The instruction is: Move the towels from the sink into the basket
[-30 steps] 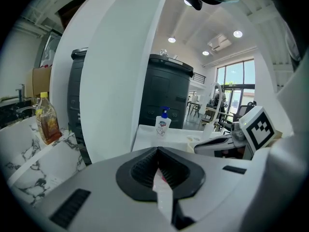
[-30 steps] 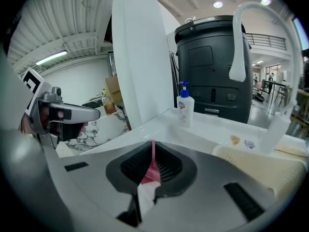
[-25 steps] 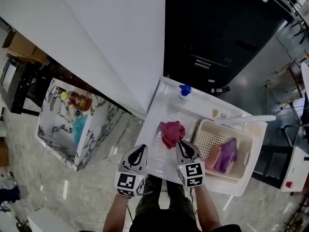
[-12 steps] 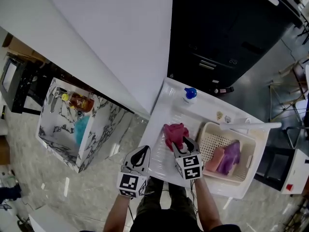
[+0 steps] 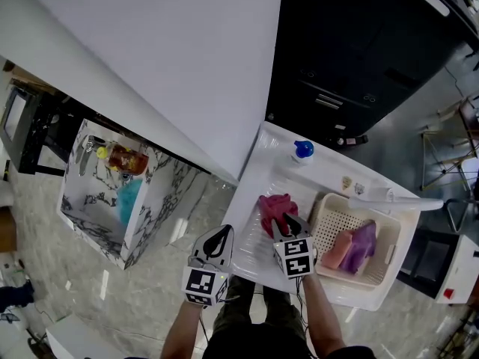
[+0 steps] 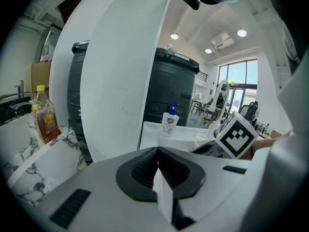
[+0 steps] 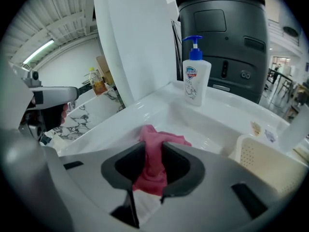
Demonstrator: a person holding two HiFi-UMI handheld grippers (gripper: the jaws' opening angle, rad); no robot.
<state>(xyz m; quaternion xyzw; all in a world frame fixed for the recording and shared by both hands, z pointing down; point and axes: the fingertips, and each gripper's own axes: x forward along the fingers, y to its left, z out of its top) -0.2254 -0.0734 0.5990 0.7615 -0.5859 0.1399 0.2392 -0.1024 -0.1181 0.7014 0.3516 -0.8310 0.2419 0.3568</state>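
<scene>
Jaws just closing, the right gripper (image 5: pixel 287 223) pinches the pink towel (image 5: pixel 274 205), bunched toward its twelve o'clock. The left gripper (image 5: pixel 218 235) is clenched and empty.

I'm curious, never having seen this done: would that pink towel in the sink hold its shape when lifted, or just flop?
Probably flops: the pink towel lies crumpled in soft folds in the sink. Likely light, being thin cloth. Its rumpled fabric should not roll or slip easily.
</scene>
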